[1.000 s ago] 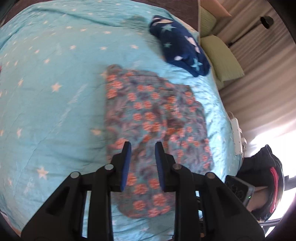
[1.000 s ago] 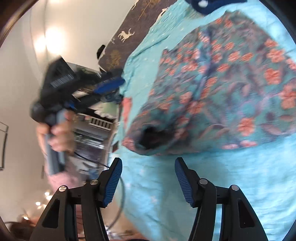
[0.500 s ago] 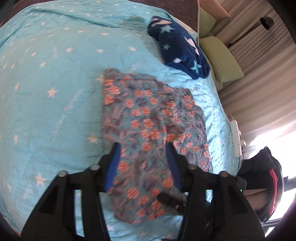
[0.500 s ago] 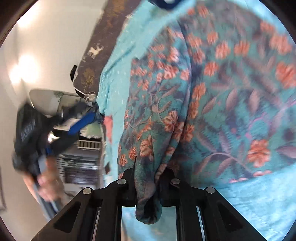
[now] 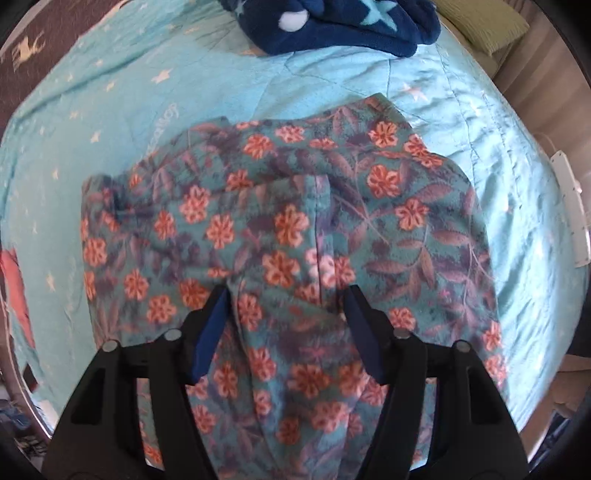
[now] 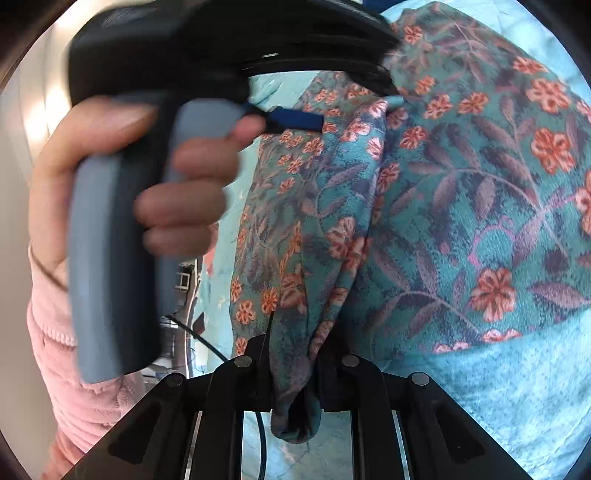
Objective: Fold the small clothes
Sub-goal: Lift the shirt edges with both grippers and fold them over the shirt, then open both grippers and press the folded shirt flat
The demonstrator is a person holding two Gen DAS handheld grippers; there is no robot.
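Right claw (image 6: 293, 373) pinches the floral garment's (image 5: 295, 240) edge; left claw (image 5: 288, 325), half-open, straddles its raised fold on the bed (image 5: 110, 122).

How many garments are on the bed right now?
2. The floral garment lies mid-bed under the open left gripper, one corner pinched in the right gripper. The navy star garment lies beyond it. Others may be hidden.
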